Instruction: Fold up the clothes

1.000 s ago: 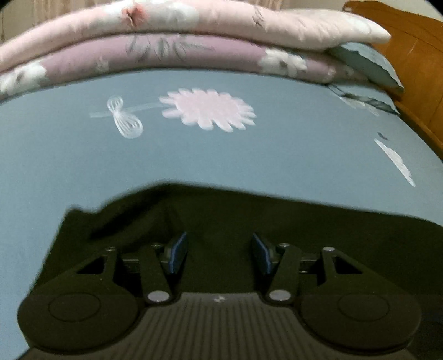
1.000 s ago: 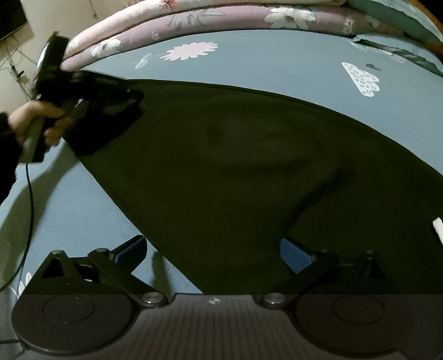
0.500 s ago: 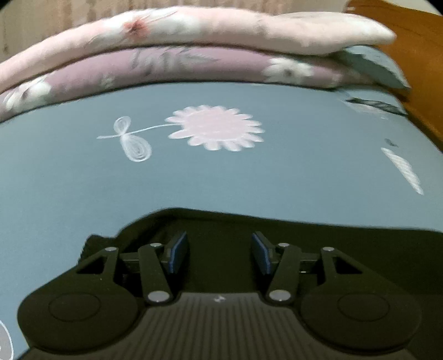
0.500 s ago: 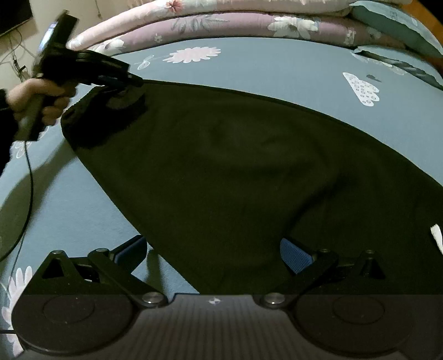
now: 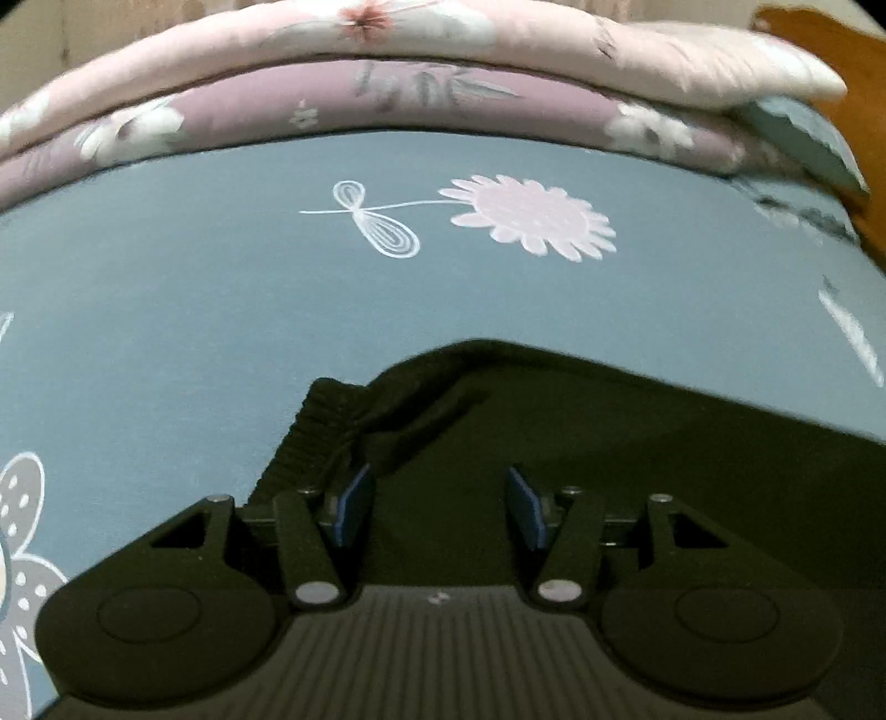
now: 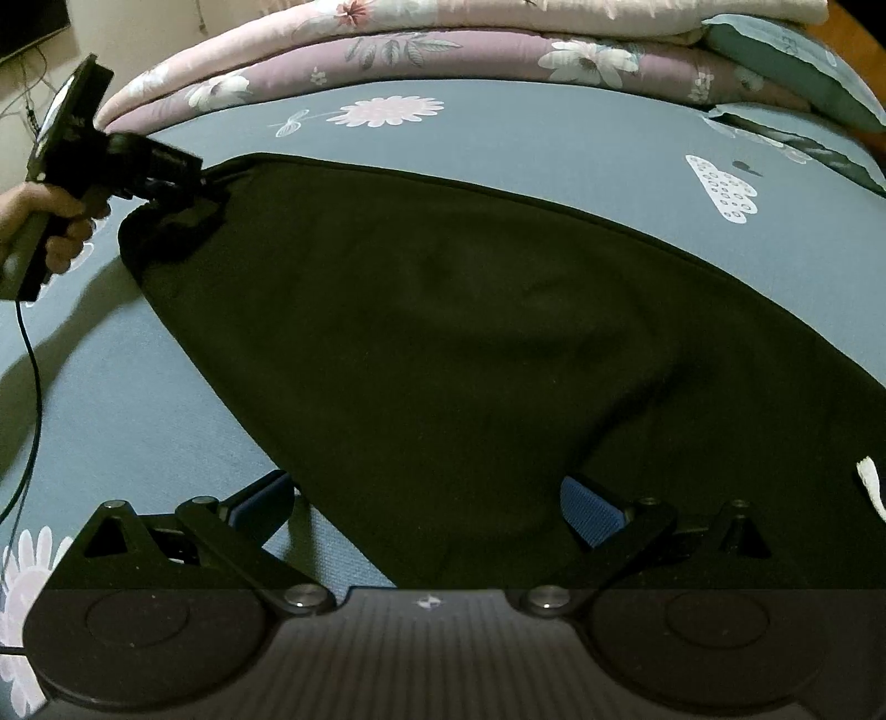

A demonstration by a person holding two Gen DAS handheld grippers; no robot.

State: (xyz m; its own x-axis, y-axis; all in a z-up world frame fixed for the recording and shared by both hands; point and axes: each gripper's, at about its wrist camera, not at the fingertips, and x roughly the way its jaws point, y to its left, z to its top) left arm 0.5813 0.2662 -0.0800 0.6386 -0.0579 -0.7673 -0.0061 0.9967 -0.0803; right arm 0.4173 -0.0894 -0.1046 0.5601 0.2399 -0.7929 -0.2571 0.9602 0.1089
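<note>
A black garment (image 6: pixel 443 343) lies spread on the blue bed sheet (image 6: pixel 554 144). Its ribbed hem corner (image 5: pixel 321 426) lies bunched just ahead of my left gripper (image 5: pixel 440 498), whose blue pads stand apart with only flat black cloth (image 5: pixel 609 443) between them. In the right wrist view the left gripper (image 6: pixel 183 183) sits at the garment's far left corner, held by a hand (image 6: pixel 50 221). My right gripper (image 6: pixel 426 504) is wide open, straddling the garment's near edge.
Folded pink and mauve floral quilts (image 5: pixel 387 72) are stacked along the far side of the bed. A teal pillow (image 6: pixel 792 61) and a wooden headboard (image 5: pixel 830 50) are at the right. A white drawstring end (image 6: pixel 869 482) lies at the right. A cable (image 6: pixel 30 387) hangs from the left gripper.
The left gripper has moved left and back along the garment's far edge to its ribbed corner, which now lies bunched. The right gripper has stayed put and open.
</note>
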